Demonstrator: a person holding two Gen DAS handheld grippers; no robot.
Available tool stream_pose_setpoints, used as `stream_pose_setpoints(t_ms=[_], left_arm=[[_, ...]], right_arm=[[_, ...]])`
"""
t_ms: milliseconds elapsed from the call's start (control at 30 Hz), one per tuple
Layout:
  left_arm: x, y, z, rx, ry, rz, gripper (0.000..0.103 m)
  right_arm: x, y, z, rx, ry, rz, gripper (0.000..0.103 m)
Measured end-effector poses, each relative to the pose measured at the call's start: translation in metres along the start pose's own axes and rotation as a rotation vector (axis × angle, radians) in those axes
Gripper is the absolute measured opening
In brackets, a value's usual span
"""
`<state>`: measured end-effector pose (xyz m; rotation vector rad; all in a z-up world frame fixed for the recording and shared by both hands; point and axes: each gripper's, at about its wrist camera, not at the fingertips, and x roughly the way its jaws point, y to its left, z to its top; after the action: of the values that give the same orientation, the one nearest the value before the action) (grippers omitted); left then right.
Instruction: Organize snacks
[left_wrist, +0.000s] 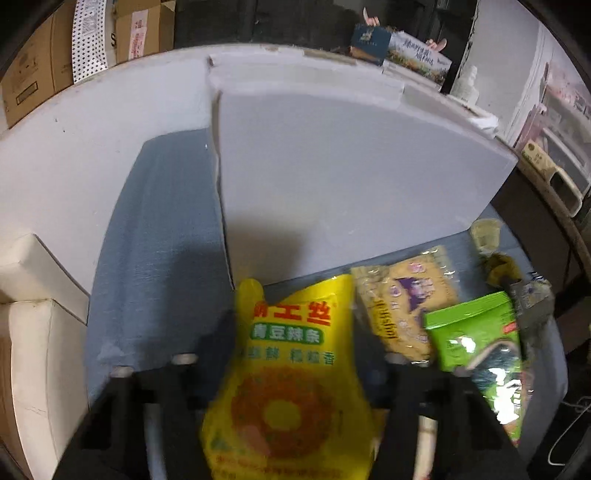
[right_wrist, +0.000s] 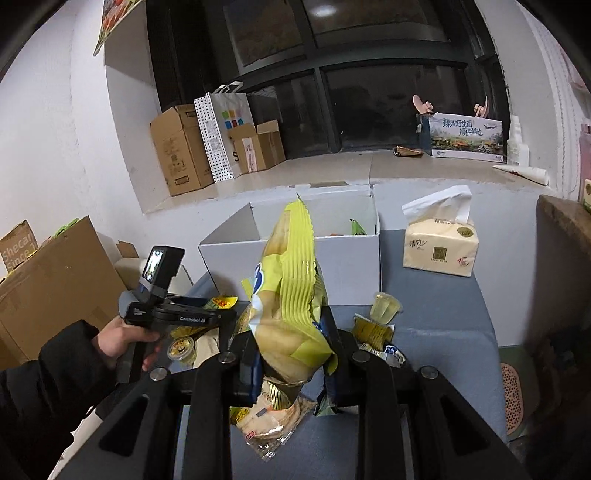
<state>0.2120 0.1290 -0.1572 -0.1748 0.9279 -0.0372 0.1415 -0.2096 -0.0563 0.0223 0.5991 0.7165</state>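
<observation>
My left gripper (left_wrist: 291, 332) is shut on a yellow spicy-strip snack bag (left_wrist: 291, 369), held just in front of the white box (left_wrist: 351, 177) wall. My right gripper (right_wrist: 291, 332) is shut on a yellow-green chip bag (right_wrist: 291, 295) and holds it upright above the blue cloth, in front of the open white box (right_wrist: 332, 254). The left gripper (right_wrist: 177, 317) also shows in the right wrist view, held by a hand at the left. Loose snacks lie on the cloth: a tan packet (left_wrist: 406, 302), a green packet (left_wrist: 476, 332), a jelly cup (right_wrist: 386, 306) and a clear biscuit pack (right_wrist: 273, 417).
A tissue pack (right_wrist: 439, 243) stands right of the box. Cardboard boxes (right_wrist: 192, 147) and a dotted paper bag (right_wrist: 221, 133) sit on the window sill. A large cardboard box (right_wrist: 55, 280) stands at the left. A blue cloth (left_wrist: 155, 258) covers the table.
</observation>
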Motion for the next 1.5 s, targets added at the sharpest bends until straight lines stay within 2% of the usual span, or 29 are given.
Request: stream_pose_setpoints(t_ms=[167,333,433,500,633,700,800,867,900,933,967,1000,1067,1133,1300,1400,1500], left_arm=[[-0.039,-0.011,-0.013,0.025,-0.091,-0.034,0.045],[-0.094,-0.022,-0.009,0.023,-0.243,-0.076,0.045],[-0.128,-0.030,0.016,0.014,-0.341,-0.130,0.045],[-0.140,-0.032,0.042,0.029,-0.384,-0.139,0.045],[-0.131,-0.038,0.108,0.015,-0.423,-0.155,0.045],[-0.116,-0.040,0.135,0.006,-0.413,-0.143,0.045],[-0.083,-0.045,0.168,-0.002,-0.368,-0.136,0.046],[-0.064,-0.046,0.184,-0.015,-0.331,-0.119,0.055],[-0.057,-0.044,0.187,-0.031,-0.313,-0.110,0.060],[-0.052,-0.041,0.189,-0.057,-0.308,-0.091,0.084],[-0.049,-0.038,0.190,-0.083,-0.314,-0.070,0.103],[-0.049,-0.035,0.189,-0.102,-0.329,-0.050,0.103],[-0.048,-0.029,0.186,-0.112,-0.331,-0.064,0.103],[-0.049,-0.026,0.183,-0.099,-0.327,-0.045,0.103],[-0.058,-0.023,0.175,-0.083,-0.338,-0.031,0.103],[-0.073,-0.028,0.165,-0.054,-0.347,-0.034,0.103],[-0.095,-0.032,0.150,-0.022,-0.370,-0.025,0.103]], right_arm=[[0.004,0.002,-0.007,0.014,0.014,0.015,0.028],[0.006,0.007,-0.003,0.016,0.004,0.026,0.028],[0.013,0.008,0.015,0.018,-0.009,0.017,0.028],[0.019,0.007,0.034,0.016,-0.029,0.017,0.028],[0.050,-0.004,0.094,0.055,-0.064,0.020,0.028],[0.071,-0.007,0.116,0.070,-0.051,0.002,0.028],[0.120,-0.022,0.148,0.105,0.013,-0.036,0.028],[0.146,-0.032,0.159,0.129,0.038,-0.042,0.029],[0.153,-0.035,0.161,0.132,0.045,-0.040,0.033],[0.168,-0.040,0.165,0.143,0.065,-0.043,0.050],[0.176,-0.044,0.167,0.154,0.081,-0.059,0.070],[0.179,-0.047,0.166,0.161,0.085,-0.069,0.103],[0.183,-0.056,0.164,0.188,0.093,-0.054,0.103],[0.183,-0.059,0.161,0.190,0.108,-0.057,0.103],[0.173,-0.060,0.157,0.175,0.081,-0.073,0.103],[0.163,-0.056,0.158,0.152,0.065,-0.077,0.103],[0.136,-0.045,0.154,0.109,0.018,-0.074,0.103]])
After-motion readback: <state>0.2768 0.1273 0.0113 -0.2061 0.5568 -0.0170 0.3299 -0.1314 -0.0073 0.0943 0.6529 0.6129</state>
